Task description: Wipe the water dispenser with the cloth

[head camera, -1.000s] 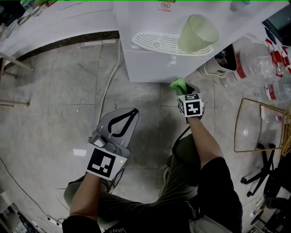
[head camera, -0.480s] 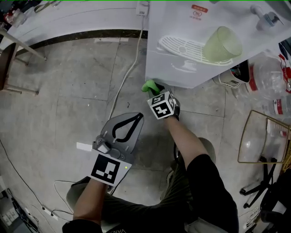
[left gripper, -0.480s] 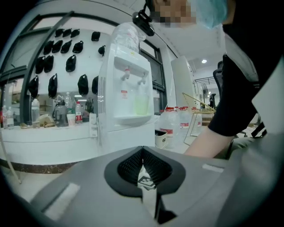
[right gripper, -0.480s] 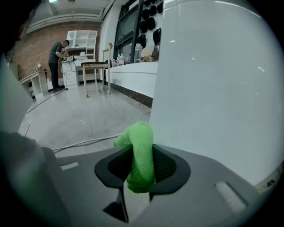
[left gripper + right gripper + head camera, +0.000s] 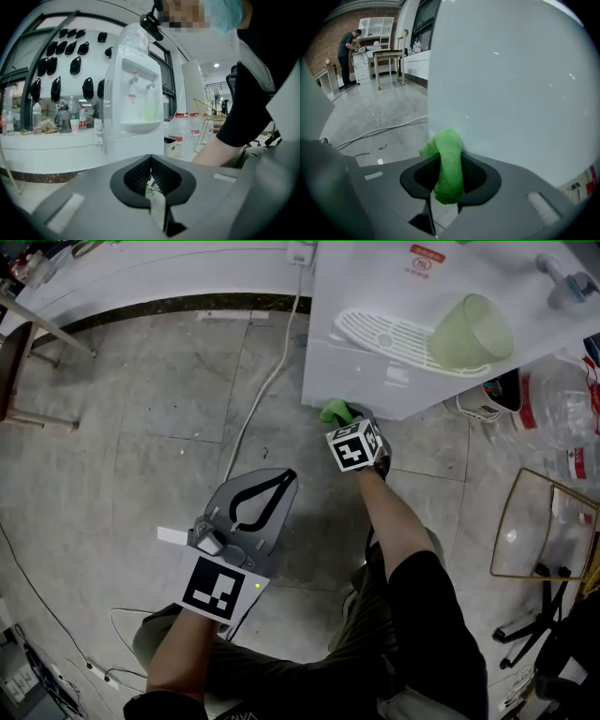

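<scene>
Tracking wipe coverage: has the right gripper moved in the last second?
Yes: right gripper, clamping the green cloth, slid left along the base of the white water dispenser, toward its left corner.

A workshop-like workplace: black tools [image 5: 88, 88] hung on the wall, cluttered counter [image 5: 51, 138], workbench [image 5: 389, 52], water dispenser [image 5: 136, 93] with spare bottles [image 5: 180, 133].

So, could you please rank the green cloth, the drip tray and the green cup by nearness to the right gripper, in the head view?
1. Green cloth, clamped in the right gripper.
2. Drip tray, higher on the front of the dispenser.
3. Green cup, on the tray's right end.
</scene>
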A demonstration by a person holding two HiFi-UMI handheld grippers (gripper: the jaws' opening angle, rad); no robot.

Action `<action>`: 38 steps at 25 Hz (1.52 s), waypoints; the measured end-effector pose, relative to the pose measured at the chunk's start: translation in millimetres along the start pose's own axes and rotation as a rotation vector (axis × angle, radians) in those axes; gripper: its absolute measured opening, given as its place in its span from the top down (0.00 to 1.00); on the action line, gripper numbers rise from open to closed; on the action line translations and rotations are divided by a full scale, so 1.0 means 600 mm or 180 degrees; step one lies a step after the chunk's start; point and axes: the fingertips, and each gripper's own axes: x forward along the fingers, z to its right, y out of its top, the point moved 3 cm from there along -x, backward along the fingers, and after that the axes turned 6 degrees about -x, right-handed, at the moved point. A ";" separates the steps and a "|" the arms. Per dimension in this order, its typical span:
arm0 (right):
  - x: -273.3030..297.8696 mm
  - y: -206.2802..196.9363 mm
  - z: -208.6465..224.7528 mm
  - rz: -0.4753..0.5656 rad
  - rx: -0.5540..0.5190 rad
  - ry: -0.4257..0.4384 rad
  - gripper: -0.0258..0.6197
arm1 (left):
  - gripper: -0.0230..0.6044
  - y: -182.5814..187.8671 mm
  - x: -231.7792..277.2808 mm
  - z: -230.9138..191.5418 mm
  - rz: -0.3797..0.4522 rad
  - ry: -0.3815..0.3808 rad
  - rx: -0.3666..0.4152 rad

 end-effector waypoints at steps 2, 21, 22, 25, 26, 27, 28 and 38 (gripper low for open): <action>-0.012 -0.039 0.036 -0.0096 0.0033 -0.0076 0.78 | 0.96 -0.006 0.010 0.000 -0.0050 -0.0021 -0.0052; -0.120 -0.239 0.206 -0.0473 0.1895 -0.0473 0.78 | 0.96 0.000 0.031 -0.008 -0.0052 -0.0118 -0.0047; -0.122 -0.223 0.194 -0.0378 0.1993 -0.0422 0.78 | 0.96 0.002 0.030 -0.012 -0.0022 -0.0127 -0.0042; -0.142 -0.176 0.159 -0.0097 0.2203 -0.0324 0.78 | 0.96 0.001 0.031 -0.024 0.0065 -0.0205 -0.0060; -0.153 -0.158 0.148 -0.0004 0.2202 -0.0299 0.78 | 0.96 -0.001 0.033 -0.026 0.0091 -0.0256 -0.0051; -0.166 -0.138 0.137 0.0093 0.2168 -0.0283 0.78 | 0.96 -0.005 0.037 -0.028 0.0109 -0.0316 -0.0017; -0.181 -0.118 0.127 0.0190 0.2113 -0.0280 0.78 | 0.96 -0.010 0.043 -0.030 0.0119 -0.0383 0.0034; -0.404 -0.014 0.038 0.0947 0.1827 -0.0502 0.78 | 0.96 -0.068 0.029 -0.002 -0.0103 -0.0870 0.0184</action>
